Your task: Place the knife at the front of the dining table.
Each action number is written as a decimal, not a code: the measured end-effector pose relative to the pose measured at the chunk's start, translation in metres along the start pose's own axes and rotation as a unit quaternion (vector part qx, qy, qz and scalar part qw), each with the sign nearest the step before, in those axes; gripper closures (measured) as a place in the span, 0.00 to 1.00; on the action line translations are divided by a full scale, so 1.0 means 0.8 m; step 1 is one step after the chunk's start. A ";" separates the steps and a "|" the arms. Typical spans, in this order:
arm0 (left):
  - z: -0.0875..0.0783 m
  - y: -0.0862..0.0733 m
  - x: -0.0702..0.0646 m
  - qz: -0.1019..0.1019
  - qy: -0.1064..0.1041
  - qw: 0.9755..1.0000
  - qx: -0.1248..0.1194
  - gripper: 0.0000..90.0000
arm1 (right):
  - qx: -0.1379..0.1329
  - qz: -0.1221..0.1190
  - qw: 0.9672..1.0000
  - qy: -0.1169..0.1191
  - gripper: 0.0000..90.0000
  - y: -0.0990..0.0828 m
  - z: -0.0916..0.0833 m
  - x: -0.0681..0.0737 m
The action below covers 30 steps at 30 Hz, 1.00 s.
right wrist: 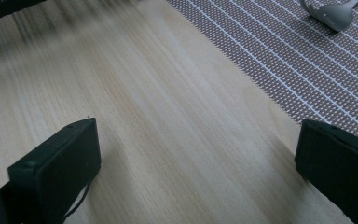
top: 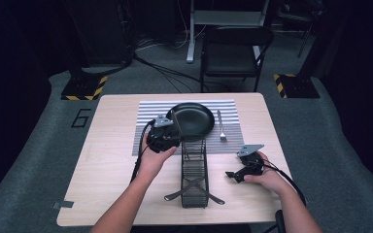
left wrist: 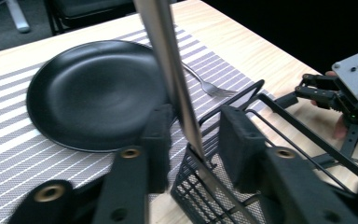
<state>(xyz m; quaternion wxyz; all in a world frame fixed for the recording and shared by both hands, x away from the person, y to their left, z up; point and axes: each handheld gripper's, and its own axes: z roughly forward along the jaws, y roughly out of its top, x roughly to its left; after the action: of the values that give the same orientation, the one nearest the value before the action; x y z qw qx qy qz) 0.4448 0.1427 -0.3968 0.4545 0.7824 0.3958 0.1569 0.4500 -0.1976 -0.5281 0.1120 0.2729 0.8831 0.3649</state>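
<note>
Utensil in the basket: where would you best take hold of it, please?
Grip the utensil on its bare shaft above the basket rim, coming level from the left, pads on its flat faces; its lower end stands inside the wire walls.

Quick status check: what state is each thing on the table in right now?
Knife: upright, between left gripper jaws, tip in basket.
Plate: empty, on the striped mat.
Fork: flat on the mat, right of the plate.
Right gripper: open, over bare table.
</note>
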 end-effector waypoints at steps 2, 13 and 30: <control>0.000 0.000 -0.001 0.004 0.006 1.000 0.000 0.77 | 0.000 0.000 1.000 0.000 0.00 0.000 0.000 0.000; -0.001 -0.002 -0.010 0.019 0.011 1.000 -0.009 0.87 | -0.001 -0.002 1.000 0.000 0.00 0.000 0.000 0.000; 0.005 0.002 -0.027 0.027 -0.024 0.999 -0.017 0.92 | -0.002 0.003 1.000 -0.001 0.00 0.000 0.000 0.000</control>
<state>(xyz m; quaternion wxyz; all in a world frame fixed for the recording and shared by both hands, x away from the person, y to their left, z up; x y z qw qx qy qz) 0.4337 0.1234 -0.3951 0.4724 0.7887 0.3607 0.1571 0.4499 -0.1971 -0.5281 0.1122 0.2756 0.8815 0.3666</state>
